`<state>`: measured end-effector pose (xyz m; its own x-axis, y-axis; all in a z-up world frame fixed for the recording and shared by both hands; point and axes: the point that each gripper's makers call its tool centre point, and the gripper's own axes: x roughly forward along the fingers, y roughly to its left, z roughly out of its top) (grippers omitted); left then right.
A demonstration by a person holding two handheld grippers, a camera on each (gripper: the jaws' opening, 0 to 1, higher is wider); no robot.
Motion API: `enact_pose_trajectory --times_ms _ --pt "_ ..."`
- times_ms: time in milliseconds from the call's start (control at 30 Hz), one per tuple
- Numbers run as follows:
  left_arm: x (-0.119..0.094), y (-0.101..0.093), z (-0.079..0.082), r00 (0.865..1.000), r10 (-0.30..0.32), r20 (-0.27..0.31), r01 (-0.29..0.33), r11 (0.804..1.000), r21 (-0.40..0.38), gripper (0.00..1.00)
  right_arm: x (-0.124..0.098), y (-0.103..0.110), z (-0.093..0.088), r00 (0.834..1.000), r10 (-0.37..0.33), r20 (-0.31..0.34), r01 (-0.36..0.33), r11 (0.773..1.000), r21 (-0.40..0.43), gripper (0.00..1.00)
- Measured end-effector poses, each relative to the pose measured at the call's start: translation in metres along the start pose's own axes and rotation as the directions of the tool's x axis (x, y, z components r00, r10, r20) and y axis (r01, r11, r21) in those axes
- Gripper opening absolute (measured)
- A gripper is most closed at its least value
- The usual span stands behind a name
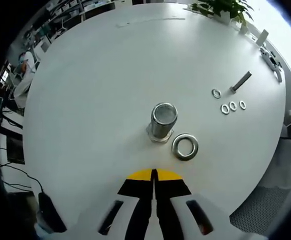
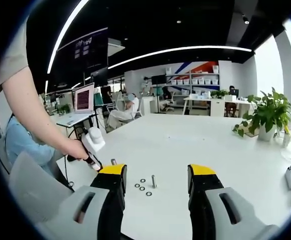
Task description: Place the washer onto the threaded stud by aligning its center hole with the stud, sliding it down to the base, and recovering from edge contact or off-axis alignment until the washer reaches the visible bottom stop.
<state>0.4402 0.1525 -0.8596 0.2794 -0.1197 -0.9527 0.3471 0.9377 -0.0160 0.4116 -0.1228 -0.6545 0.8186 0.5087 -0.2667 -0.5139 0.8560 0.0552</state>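
Observation:
A wide metal threaded stud (image 1: 164,120) stands upright on a hex base in the middle of the white table (image 1: 95,90). The large washer (image 1: 185,146) lies flat on the table just beside the stud's base, touching nothing else. My left gripper (image 1: 154,174) hovers above and short of both, its yellow-tipped jaws shut with nothing between them. My right gripper (image 2: 158,172) stands open and holds nothing, looking across the table. A person's hand (image 2: 75,148) holds the left gripper's white body (image 2: 94,139) at the left of the right gripper view, above the stud (image 2: 113,161).
Several small washers (image 1: 229,104) and a small bolt (image 1: 241,81) lie farther right; the same washers (image 2: 143,187) and bolt (image 2: 154,181) show between the right jaws. A potted plant (image 2: 268,112) and a white device (image 1: 270,57) sit at the table's far edge.

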Motion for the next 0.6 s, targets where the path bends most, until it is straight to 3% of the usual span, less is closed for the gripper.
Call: enact_pose_trajectory --times_ms 600 --pt "-0.009 -0.002 0.012 0.999 0.006 0.044 -0.006 1.000 -0.006 0.00 0.001 0.007 0.000 1.000 0.028 0.000 -0.028 1.000 -0.011 0.51"
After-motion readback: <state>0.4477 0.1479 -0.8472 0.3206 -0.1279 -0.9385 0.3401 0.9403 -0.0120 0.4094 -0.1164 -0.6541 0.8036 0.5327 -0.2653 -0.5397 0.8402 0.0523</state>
